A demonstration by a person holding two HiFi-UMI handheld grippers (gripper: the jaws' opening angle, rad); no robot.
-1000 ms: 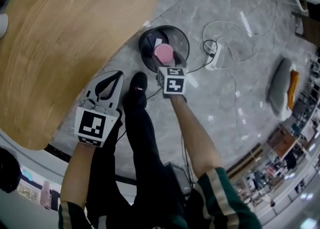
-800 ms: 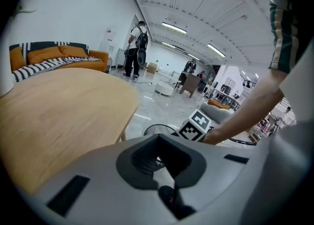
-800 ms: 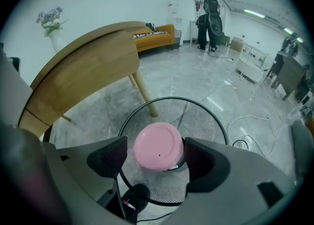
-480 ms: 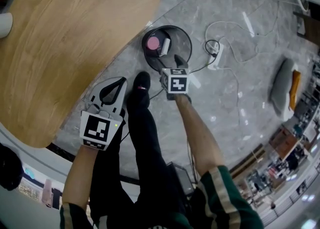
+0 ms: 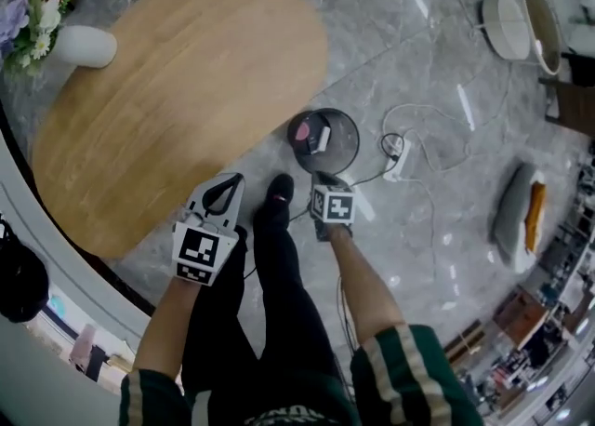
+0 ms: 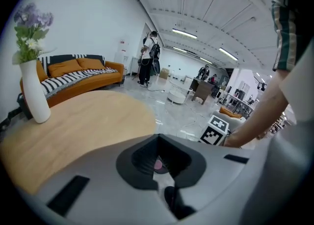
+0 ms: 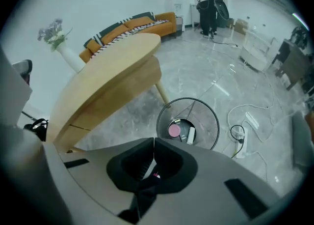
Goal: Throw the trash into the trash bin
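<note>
The round black wire trash bin (image 5: 346, 147) stands on the grey floor beside the table's edge. Inside it lie a pink round piece of trash (image 5: 303, 133) and a white piece (image 5: 323, 139). The right gripper view looks down into the trash bin (image 7: 212, 117) and shows the pink piece (image 7: 173, 130) and the white piece (image 7: 190, 134) on its bottom. My right gripper (image 7: 153, 143) hangs above and just short of the bin (image 5: 322, 179); its jaws are closing, tips together, nothing between them. My left gripper (image 5: 231, 186) is shut and empty, left of the person's leg (image 6: 158, 138).
An oval wooden table (image 5: 177, 89) fills the left, with a white vase of flowers (image 5: 79, 45) at its far end. The person's black-trousered leg and shoe (image 5: 279, 190) stand between the grippers. A white power strip with cable (image 5: 400, 159) lies right of the bin.
The pink piece, at the right gripper's tips a second ago, now lies in the bin. Both grippers have risen away from the floor, and the view takes in more of the table.
</note>
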